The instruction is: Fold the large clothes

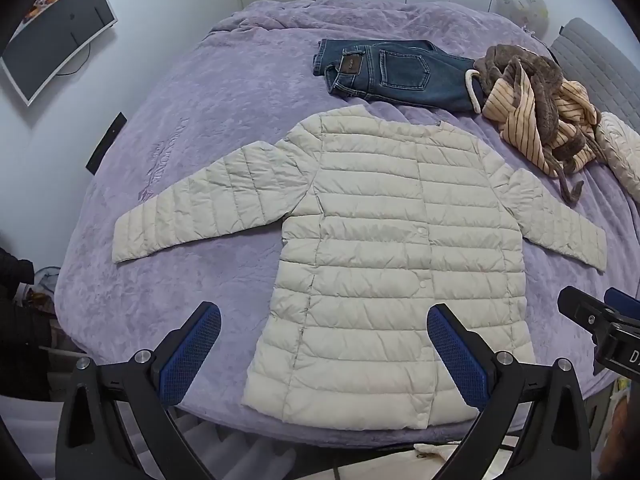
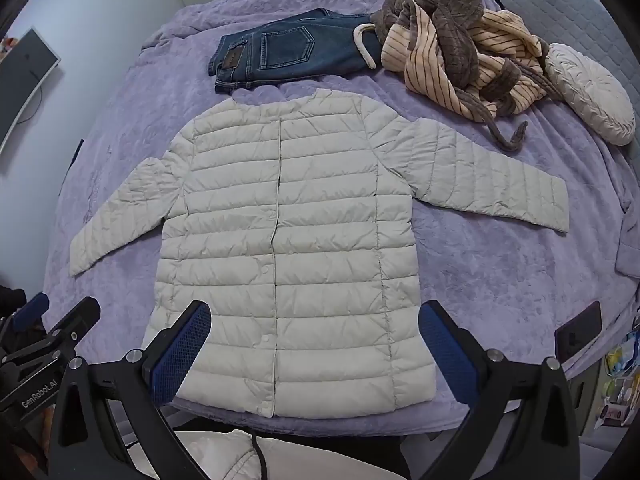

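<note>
A cream quilted puffer jacket (image 1: 384,248) lies flat, front up and snapped shut, on a purple bedspread (image 1: 224,92), both sleeves spread out sideways. It also shows in the right wrist view (image 2: 288,240). My left gripper (image 1: 324,320) is open and empty, held above the jacket's hem at its left side. My right gripper (image 2: 314,320) is open and empty, above the hem near the middle. The right gripper's body shows at the right edge of the left wrist view (image 1: 600,320).
Folded blue jeans (image 1: 384,72) lie behind the jacket's collar. A striped tan and brown robe (image 1: 540,104) is heaped at the back right, with a cream cushion (image 2: 592,92) beside it. A monitor (image 1: 56,36) hangs on the left wall. A phone (image 2: 578,328) lies at the bed's right edge.
</note>
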Demonstrator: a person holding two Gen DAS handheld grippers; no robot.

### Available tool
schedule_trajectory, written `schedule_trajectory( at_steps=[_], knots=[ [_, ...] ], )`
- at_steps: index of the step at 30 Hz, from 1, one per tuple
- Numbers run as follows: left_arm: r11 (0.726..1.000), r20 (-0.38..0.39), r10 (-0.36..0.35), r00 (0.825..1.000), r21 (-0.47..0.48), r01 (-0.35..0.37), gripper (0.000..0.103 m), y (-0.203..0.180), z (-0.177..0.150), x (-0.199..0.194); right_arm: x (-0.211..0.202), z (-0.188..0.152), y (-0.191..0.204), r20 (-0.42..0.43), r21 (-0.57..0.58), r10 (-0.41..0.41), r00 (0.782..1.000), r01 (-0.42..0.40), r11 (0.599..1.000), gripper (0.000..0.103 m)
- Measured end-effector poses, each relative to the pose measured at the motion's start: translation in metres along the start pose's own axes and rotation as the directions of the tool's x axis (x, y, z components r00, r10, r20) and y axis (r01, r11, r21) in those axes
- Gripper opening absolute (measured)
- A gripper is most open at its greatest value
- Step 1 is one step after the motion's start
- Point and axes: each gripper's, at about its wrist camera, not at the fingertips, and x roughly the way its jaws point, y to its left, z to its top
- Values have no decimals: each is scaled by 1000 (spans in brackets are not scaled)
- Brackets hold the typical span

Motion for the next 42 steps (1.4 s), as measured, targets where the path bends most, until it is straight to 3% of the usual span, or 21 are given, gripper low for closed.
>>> schedule_trajectory(
  at_steps=[42],
  knots=[
    [1000,-27,14,1000,-16,-15,103,4,11,15,15,8,-3,-25,17,6,1000,-6,1000,103]
  ],
)
